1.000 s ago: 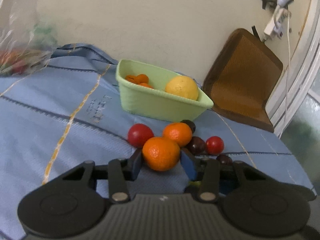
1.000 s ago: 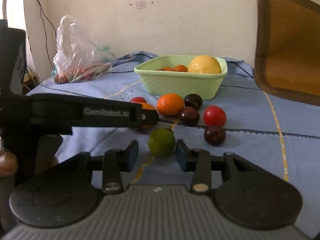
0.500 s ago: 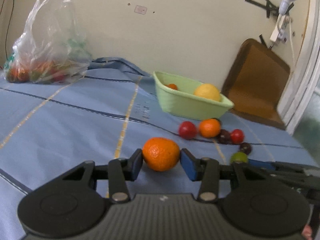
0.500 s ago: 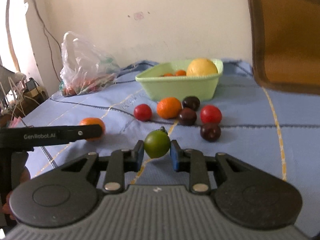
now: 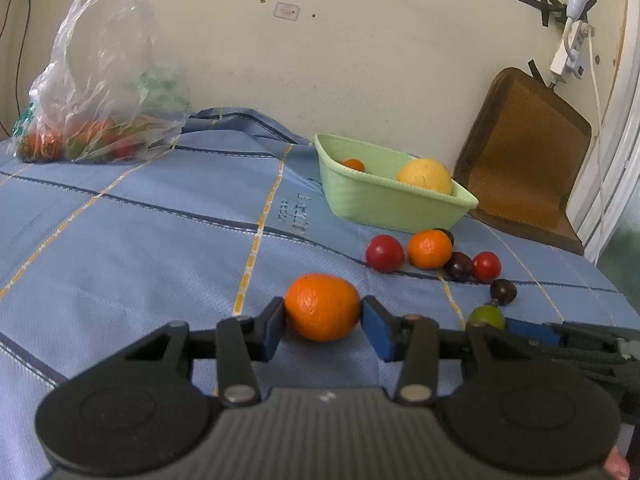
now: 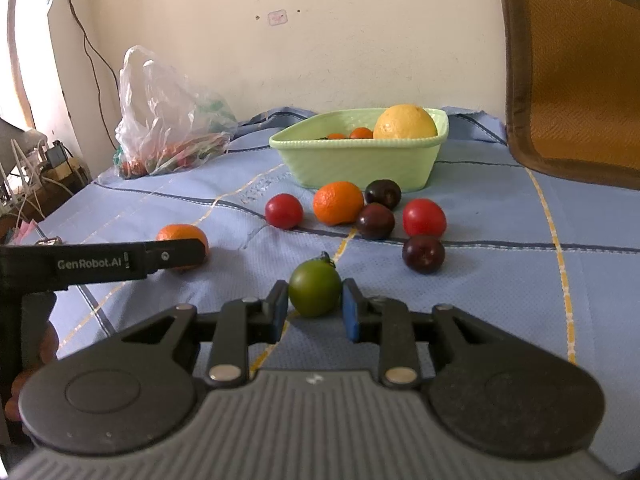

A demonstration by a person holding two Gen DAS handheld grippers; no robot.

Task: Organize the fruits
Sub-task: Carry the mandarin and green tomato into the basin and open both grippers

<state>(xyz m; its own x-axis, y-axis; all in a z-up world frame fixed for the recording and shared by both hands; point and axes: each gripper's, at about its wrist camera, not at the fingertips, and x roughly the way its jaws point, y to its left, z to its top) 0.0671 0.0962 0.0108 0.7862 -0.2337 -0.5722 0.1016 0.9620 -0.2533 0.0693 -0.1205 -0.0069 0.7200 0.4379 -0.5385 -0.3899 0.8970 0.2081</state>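
Left gripper (image 5: pixel 323 321) clamps a mandarin (image 5: pixel 322 306), right gripper (image 6: pixel 315 306) a green fruit (image 6: pixel 315 288), both low over the blue cloth (image 5: pixel 120 248); the green basket (image 6: pixel 360 164) lies ahead by the wall (nearer the right hand, loose fruit between)

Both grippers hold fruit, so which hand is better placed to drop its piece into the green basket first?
Right, probably: the right gripper with its green fruit faces the green basket closer than the left gripper holding the orange.

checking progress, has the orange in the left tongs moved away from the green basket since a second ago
Yes. The orange in the left tongs now sits well clear of the green basket, out toward the plastic bag side.
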